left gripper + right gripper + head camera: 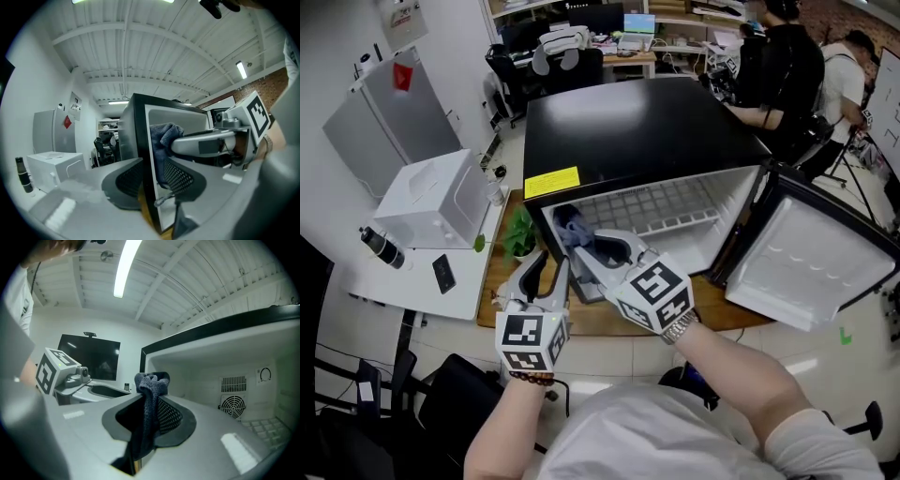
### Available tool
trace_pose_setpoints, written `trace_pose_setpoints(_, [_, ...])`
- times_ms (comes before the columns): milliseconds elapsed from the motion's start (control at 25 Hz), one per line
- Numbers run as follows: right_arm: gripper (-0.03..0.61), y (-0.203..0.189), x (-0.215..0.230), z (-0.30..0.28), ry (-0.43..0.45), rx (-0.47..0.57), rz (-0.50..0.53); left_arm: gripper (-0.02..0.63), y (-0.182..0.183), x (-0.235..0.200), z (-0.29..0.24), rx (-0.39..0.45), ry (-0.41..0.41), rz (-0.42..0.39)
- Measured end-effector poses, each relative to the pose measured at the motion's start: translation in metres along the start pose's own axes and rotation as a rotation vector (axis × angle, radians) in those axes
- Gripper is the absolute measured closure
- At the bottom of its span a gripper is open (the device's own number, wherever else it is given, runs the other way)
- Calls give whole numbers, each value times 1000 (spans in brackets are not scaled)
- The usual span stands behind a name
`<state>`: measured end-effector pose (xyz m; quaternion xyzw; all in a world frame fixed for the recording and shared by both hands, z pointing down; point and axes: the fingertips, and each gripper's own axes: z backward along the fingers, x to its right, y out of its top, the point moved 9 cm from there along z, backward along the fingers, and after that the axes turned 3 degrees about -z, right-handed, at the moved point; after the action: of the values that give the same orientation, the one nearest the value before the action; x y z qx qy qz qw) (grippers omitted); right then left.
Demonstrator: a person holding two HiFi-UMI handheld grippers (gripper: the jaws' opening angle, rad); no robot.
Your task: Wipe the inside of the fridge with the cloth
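The black fridge (637,131) stands open on a wooden counter (499,292) in a busy office. At its mouth the right claw (149,416) pinches the grey cloth (151,383). The left claw (152,180) is spread beside it. The print on the fridge's yellow label (551,182) is unreadable.

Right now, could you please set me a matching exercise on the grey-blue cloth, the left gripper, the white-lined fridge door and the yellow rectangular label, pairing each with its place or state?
1 grey-blue cloth
2 left gripper
3 white-lined fridge door
4 yellow rectangular label

A swung open
B on the black fridge top
C clamped in the right gripper
D jaws apart, gripping nothing

Pairs: 1-C, 2-D, 3-A, 4-B.
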<state>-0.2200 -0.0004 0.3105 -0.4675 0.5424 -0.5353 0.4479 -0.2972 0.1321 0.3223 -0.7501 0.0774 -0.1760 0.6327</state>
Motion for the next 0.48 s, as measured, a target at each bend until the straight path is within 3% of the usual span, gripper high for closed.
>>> trace_pose_setpoints(480, [514,-12,13,-28,45,44,71,476,-5,-1,-4,-32,22,0])
